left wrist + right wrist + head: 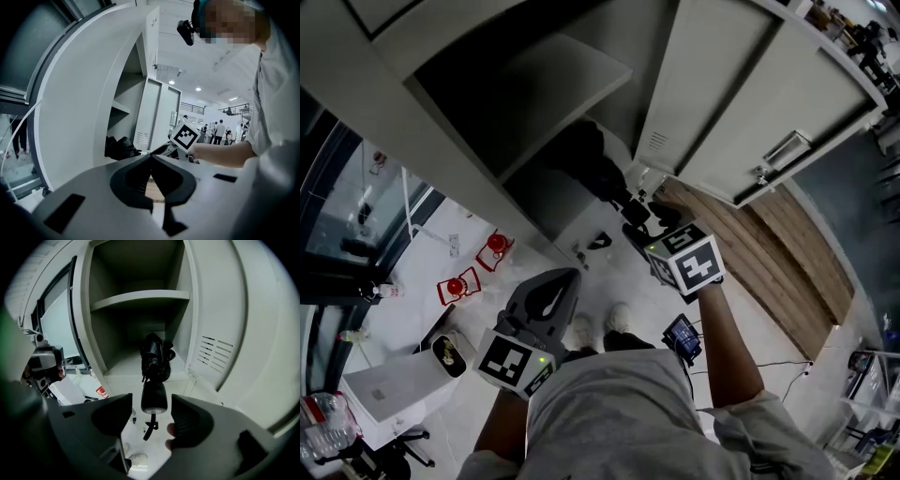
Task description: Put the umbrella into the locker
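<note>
Black folded umbrella (154, 357) lies in lower bay of grey metal locker (140, 298), handle jutting between right gripper (151, 414) jaws, open, not touching it. Left gripper (151, 158) jaws closed, empty. Judgement: back right gripper straight out, clear of dangling strap (149, 427)

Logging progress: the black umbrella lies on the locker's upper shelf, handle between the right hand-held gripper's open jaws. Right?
No. The right gripper view shows the umbrella under the shelf, not on it. Its handle is between the right hand-held gripper's open jaws.
</note>
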Action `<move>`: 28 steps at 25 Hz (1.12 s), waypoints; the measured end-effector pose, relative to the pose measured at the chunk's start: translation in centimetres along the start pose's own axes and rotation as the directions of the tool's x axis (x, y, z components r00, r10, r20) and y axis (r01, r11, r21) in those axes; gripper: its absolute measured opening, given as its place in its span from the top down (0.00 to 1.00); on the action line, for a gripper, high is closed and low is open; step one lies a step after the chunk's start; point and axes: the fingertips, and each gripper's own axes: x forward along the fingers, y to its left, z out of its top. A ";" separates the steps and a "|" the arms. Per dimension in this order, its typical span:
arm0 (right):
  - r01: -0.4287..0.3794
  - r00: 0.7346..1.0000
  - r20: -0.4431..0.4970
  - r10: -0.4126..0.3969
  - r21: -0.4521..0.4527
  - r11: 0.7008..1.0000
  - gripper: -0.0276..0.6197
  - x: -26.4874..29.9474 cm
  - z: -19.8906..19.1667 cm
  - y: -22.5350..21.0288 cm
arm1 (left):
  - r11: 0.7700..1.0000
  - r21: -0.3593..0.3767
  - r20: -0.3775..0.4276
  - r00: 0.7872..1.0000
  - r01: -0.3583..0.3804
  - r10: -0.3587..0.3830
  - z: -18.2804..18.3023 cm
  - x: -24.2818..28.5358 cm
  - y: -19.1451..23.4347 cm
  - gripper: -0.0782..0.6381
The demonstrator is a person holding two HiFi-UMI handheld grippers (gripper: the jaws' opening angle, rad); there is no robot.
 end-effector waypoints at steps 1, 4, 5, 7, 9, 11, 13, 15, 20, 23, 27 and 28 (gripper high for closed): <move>-0.002 1.000 -0.006 0.002 -0.003 1.000 0.54 0.0 -0.2 0.1 | 1.000 0.001 0.000 1.000 0.002 -0.002 0.0 0.0 -0.1 0.87; -0.005 1.000 -0.029 0.005 -0.009 1.000 0.54 -0.1 -0.9 0.3 | 1.000 0.004 -0.002 1.000 0.004 -0.004 0.0 0.0 -0.5 0.87; -0.002 1.000 -0.030 0.002 -0.009 1.000 0.55 -0.1 -1.0 0.3 | 1.000 0.004 -0.002 1.000 0.004 -0.004 -0.1 0.0 -0.6 0.87; 0.013 1.000 -0.024 -0.013 -0.008 1.000 0.61 0.0 -1.1 0.1 | 1.000 0.004 -0.002 1.000 0.002 -0.002 -0.2 0.0 -0.6 0.87; 0.025 1.000 -0.018 -0.025 -0.010 1.000 0.67 0.0 -1.1 0.0 | 1.000 0.005 -0.003 1.000 0.002 -0.002 -0.3 0.0 -0.7 0.87; 0.031 0.999 -0.011 -0.031 -0.016 0.999 0.67 0.0 -1.0 0.0 | 1.000 0.004 -0.007 1.000 0.001 -0.001 -0.4 -0.1 -0.8 0.87; 0.037 0.999 -0.010 -0.038 -0.021 0.999 0.67 0.0 -1.0 0.0 | 1.000 0.000 -0.007 1.000 -0.001 0.001 -0.5 -0.2 -0.8 0.87; 0.042 0.999 -0.016 -0.042 -0.025 0.999 0.67 -0.1 -1.0 0.0 | 1.000 0.000 -0.006 1.000 -0.002 0.002 -0.5 -0.3 -0.8 0.87; 0.046 0.999 -0.023 -0.046 -0.031 0.998 0.67 -0.1 -0.9 0.0 | 1.000 0.005 -0.008 1.000 -0.007 0.007 -0.6 -0.2 -0.7 0.87; 0.046 0.999 -0.017 -0.046 -0.040 0.998 0.67 -0.1 -0.6 -0.1 | 1.000 0.013 -0.006 1.000 -0.006 0.006 -0.4 0.0 -0.6 0.87; 0.050 0.998 -0.021 -0.051 -0.050 0.997 0.67 -0.2 -0.2 -0.5 | 1.000 0.008 0.000 1.000 -0.008 0.008 -0.2 0.2 -0.5 0.87; 0.052 0.998 -0.021 -0.053 -0.052 0.997 0.67 -0.3 0.0 -0.6 | 1.000 0.007 0.001 1.000 -0.008 0.008 -0.1 0.2 -0.4 0.87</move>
